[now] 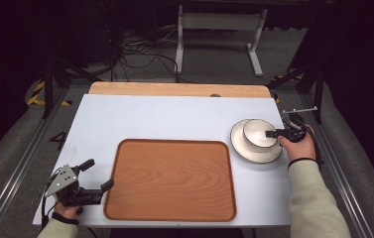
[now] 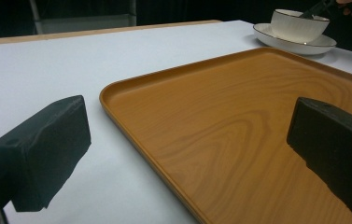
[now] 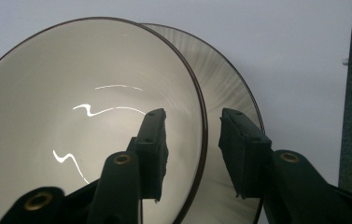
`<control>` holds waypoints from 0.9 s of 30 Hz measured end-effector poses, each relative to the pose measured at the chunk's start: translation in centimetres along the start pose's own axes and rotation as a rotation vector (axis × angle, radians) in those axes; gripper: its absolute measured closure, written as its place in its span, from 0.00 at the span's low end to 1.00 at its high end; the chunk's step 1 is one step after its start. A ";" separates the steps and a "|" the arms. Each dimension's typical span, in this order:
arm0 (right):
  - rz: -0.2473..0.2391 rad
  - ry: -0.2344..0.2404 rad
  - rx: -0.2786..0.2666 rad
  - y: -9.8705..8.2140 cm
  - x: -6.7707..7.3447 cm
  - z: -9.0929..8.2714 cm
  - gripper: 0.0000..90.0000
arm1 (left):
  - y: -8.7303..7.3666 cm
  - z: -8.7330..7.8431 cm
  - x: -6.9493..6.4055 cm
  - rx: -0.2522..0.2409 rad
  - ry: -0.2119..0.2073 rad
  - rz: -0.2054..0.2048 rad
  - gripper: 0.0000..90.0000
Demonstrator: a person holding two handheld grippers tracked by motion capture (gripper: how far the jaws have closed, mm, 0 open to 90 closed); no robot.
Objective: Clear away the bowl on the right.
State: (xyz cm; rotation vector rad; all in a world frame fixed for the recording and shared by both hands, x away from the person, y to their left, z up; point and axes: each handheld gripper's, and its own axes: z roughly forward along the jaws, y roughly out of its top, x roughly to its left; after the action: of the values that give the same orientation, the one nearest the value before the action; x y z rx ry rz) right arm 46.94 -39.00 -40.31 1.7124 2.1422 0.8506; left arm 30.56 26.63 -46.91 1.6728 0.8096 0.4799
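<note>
The right gripper (image 3: 190,144) straddled the rim of a white bowl (image 1: 260,133) sitting on a plate (image 1: 246,151) right of the wooden tray (image 1: 170,179), jaws not yet pinching, seemingly to lift it, while the left gripper (image 1: 98,174) waited open near the tray's left edge

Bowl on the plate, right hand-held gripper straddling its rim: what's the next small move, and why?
Probably close the jaws the rest of the way onto the rim. In the right gripper view the right hand-held gripper has one jaw inside the bowl and one outside, with gaps visible on both sides, so nothing is pinched yet.
</note>
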 end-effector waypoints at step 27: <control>0.217 -0.057 -0.038 -0.3 0.6 -0.7 0.91 | 0.0 0.0 0.1 0.001 -0.001 -0.004 0.00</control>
State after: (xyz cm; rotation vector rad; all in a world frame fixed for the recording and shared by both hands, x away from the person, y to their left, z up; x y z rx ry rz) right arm 46.17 -38.62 -39.86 1.9509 1.9160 0.8801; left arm 30.58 26.70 -46.88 1.6716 0.8123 0.4764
